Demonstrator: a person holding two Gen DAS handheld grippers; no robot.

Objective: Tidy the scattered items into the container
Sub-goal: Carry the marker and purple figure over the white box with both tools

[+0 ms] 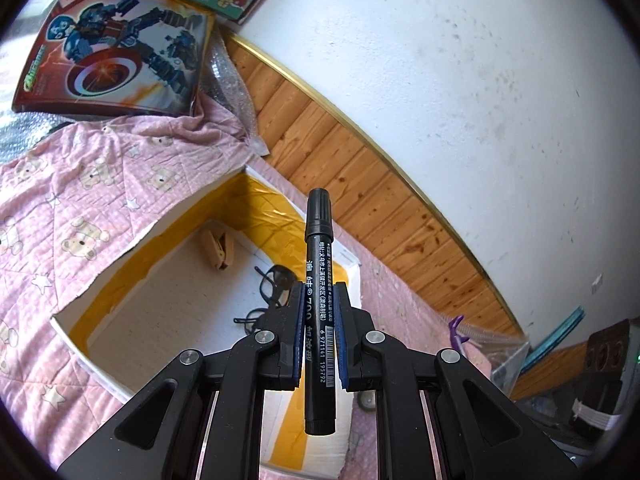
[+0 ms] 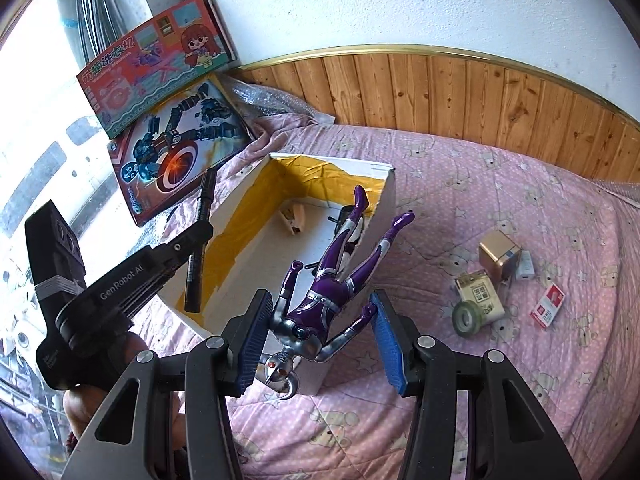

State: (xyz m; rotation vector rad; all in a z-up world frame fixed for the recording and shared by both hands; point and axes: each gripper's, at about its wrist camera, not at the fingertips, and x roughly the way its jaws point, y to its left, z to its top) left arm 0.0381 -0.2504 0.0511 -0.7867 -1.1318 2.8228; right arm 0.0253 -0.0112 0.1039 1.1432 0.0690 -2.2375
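Pink quilt point(image 2: 500, 200) holds box point(image 2: 384, 184), scattered packets point(image 2: 480, 300) well apart.

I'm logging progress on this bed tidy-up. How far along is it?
Done: a wooden clip and black glasses lie in the box. In hand: the left gripper holds a black marker; the right gripper holds a purple figure. Left: small boxes and a tape roll.

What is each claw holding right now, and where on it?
Left claw grips the black marker at mid-barrel. Right claw holds the purple figure by its outstretched arms, head toward the camera.
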